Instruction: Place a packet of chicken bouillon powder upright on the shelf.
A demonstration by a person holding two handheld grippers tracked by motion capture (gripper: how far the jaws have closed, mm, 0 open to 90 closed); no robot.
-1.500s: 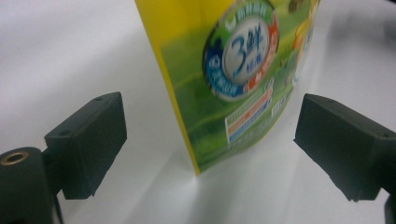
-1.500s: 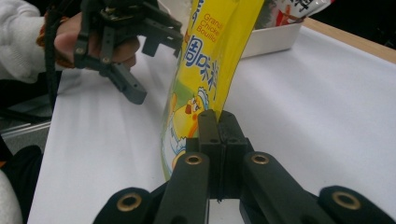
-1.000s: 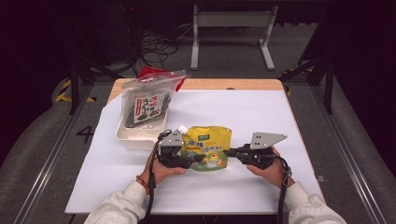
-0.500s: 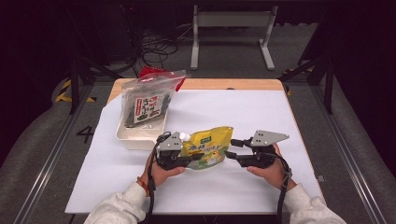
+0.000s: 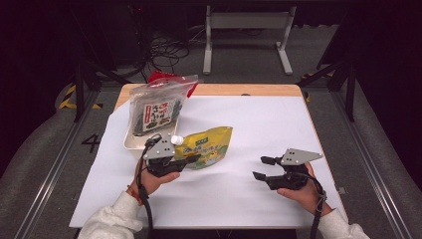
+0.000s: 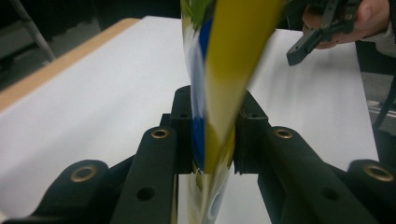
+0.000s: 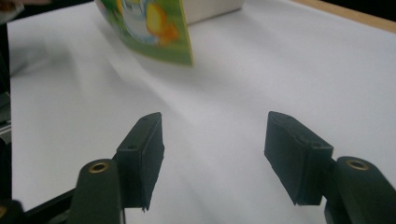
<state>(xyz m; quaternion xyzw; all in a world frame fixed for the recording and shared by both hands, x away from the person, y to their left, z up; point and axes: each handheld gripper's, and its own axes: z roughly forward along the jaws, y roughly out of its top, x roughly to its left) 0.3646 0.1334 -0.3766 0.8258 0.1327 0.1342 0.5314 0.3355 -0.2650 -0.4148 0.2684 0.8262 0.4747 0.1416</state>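
Note:
A yellow-green spouted pouch [image 5: 210, 143] hangs lifted off the white sheet, its white cap toward the tray. My left gripper [image 5: 191, 160] is shut on the pouch's lower edge; in the left gripper view its pads [image 6: 247, 126] squeeze the pouch [image 6: 233, 56] from both sides. My right gripper [image 5: 259, 168] is well to the right of the pouch, low over the sheet. Its jaws have just been opening, and nothing is between its pads [image 7: 140, 149]. The right gripper view has the pouch's corner [image 7: 149, 28] far ahead.
A white tray [image 5: 130, 144] stands at the left, just behind the pouch, with a clear bag of dark seaweed [image 5: 157, 112] standing in it. A white sheet [image 5: 249, 204] covers the wooden table [image 5: 239, 89]. Dark floor and stands lie beyond.
The right gripper has let go of the pouch, opened, and drawn away to the right. The left gripper has closed on the pouch and lifted it toward the tray.

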